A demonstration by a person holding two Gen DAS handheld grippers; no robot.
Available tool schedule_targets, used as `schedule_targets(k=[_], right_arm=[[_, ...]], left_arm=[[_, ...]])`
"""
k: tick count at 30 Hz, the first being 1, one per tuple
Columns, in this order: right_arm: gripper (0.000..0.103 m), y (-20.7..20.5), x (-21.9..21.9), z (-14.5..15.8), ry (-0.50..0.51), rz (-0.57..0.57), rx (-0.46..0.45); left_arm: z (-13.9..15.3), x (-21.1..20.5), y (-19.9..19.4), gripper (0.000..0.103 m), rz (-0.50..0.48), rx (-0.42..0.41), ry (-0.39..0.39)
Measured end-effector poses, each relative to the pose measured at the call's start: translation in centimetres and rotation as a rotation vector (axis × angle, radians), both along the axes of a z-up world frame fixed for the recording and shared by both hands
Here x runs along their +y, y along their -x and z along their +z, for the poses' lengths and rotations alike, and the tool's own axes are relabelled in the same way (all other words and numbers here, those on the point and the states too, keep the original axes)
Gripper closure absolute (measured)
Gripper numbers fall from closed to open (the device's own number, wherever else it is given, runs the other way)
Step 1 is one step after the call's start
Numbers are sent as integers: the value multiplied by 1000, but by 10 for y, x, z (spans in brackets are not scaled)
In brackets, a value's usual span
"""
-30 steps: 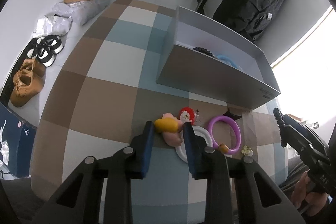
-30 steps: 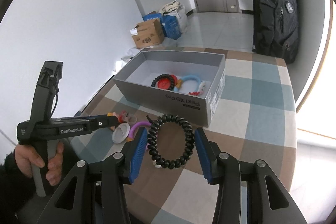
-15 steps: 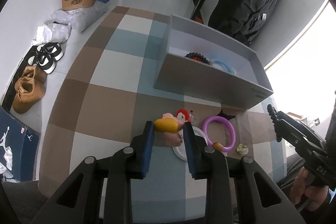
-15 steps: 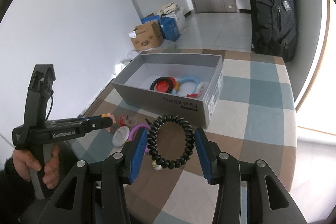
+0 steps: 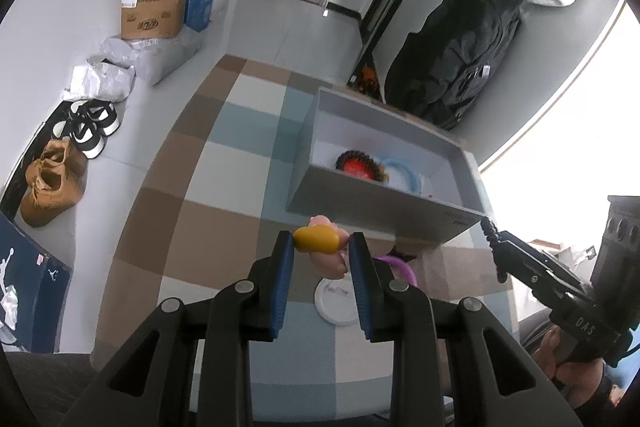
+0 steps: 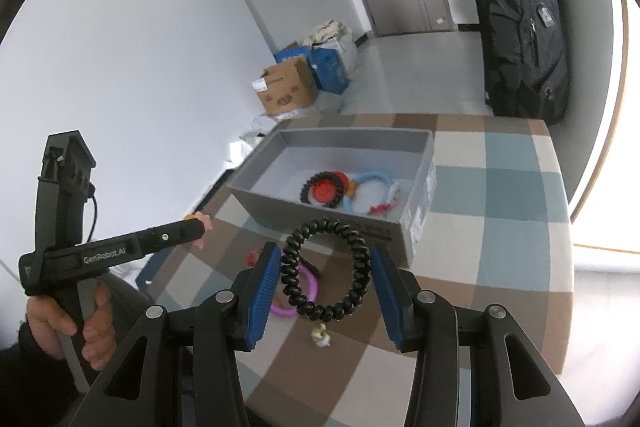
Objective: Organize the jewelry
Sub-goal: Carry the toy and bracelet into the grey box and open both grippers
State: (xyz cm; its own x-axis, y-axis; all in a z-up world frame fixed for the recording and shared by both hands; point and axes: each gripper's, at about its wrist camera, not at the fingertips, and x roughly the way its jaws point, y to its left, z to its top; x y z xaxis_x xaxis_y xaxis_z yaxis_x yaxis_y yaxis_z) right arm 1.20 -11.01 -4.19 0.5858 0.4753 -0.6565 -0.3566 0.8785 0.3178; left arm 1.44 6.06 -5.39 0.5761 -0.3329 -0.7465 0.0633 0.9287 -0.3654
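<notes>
My left gripper [image 5: 321,242] is shut on a yellow and pink ornament [image 5: 314,239], held in the air in front of the grey box [image 5: 372,205]. From the right wrist view, that gripper [image 6: 197,225] points at the box's near left corner. My right gripper [image 6: 326,267] is shut on a black coil bracelet [image 6: 360,255] with a small pale charm [image 6: 321,339] hanging below. It hovers before the box [image 6: 280,205]. Inside lie a black ring with a red centre [image 6: 324,189] and a blue ring [image 6: 370,183]. A purple ring [image 6: 310,277] and a white disc [image 5: 336,303] lie on the table.
A checked cloth [image 5: 200,227] covers the round table. A black backpack [image 5: 452,67] stands behind the box. On the floor to the left are a cardboard carton [image 5: 154,11], bags and shoes [image 5: 52,179]. A small red piece [image 6: 252,257] lies near the purple ring.
My left gripper has risen with the yellow and pink ornament, off the table and closer to the box. The right gripper holds the black bracelet almost still.
</notes>
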Motion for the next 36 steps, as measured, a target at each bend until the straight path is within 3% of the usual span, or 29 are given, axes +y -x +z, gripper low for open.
schedule_targets(k=[10,20,36], right_arm=[[58,-9,12,24,-65,37,-42],[58,-48,7,48,-86,21,-64],[58,-98,-2,5,-93,-5,29]], left_arm=[[29,-16,-11,80,-64,-76,26],[43,-34,-44,80,-109,-79,43],[13,-54,-85,80,-163,-11,58]])
